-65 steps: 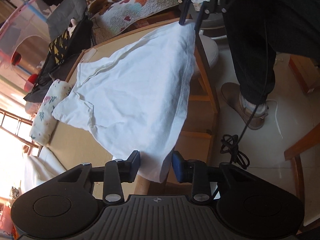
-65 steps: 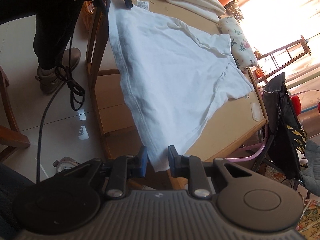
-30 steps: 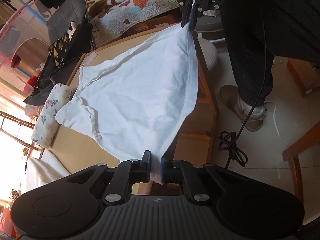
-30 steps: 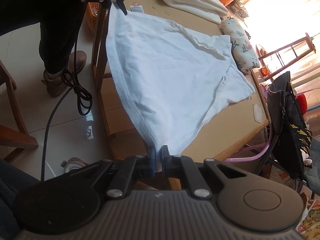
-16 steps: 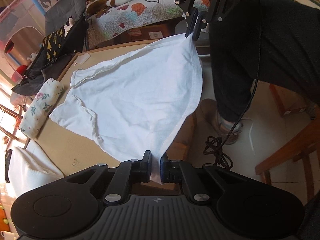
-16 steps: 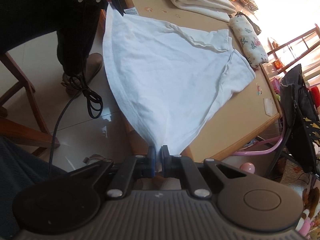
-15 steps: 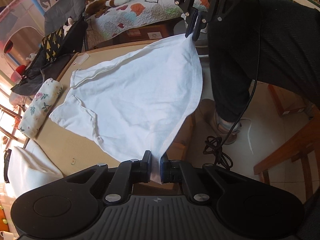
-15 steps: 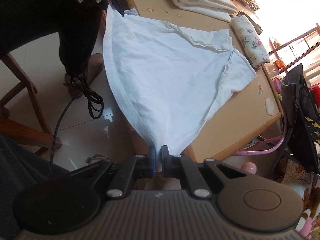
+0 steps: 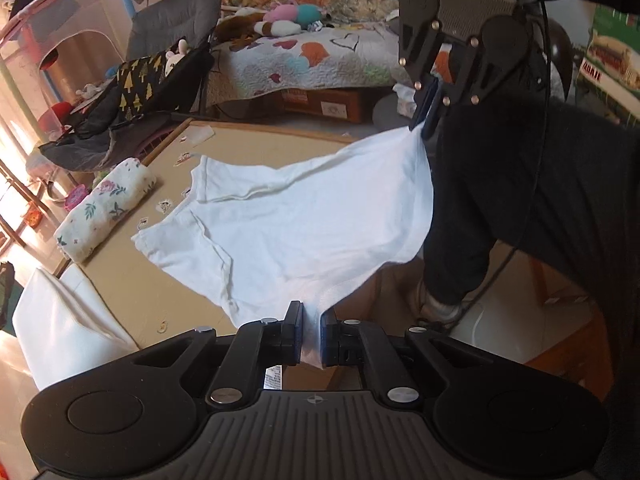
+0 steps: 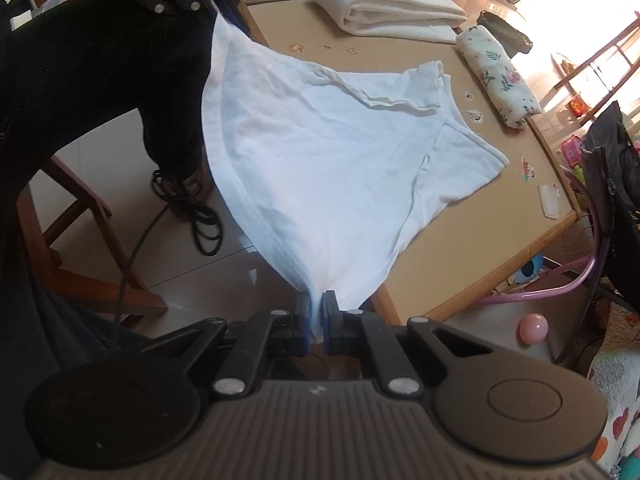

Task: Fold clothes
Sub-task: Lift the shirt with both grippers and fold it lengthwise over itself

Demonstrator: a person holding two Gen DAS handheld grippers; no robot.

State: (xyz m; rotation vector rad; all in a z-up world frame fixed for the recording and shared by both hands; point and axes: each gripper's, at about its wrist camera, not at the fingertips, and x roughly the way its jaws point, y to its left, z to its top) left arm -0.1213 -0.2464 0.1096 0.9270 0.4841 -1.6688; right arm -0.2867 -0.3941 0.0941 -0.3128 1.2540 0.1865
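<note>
Hem corners of the white T-shirt (image 9: pixel 304 220) are pinched, one in the left gripper (image 9: pixel 310 334), one in the right gripper (image 10: pixel 318 322), each pair of fingers clamped together on the cloth; its lower half hangs lifted off the near edge, while collar and sleeves lie on the tan table (image 9: pixel 120 280). Judging by this, the first fold is starting; next the hem wants carrying forward over the shoulders, both corners level. Beside it lie a floral roll (image 9: pixel 104 208) and a folded white blanket (image 10: pixel 384 4); beyond stands a quilted bed (image 9: pixel 320 60).
</note>
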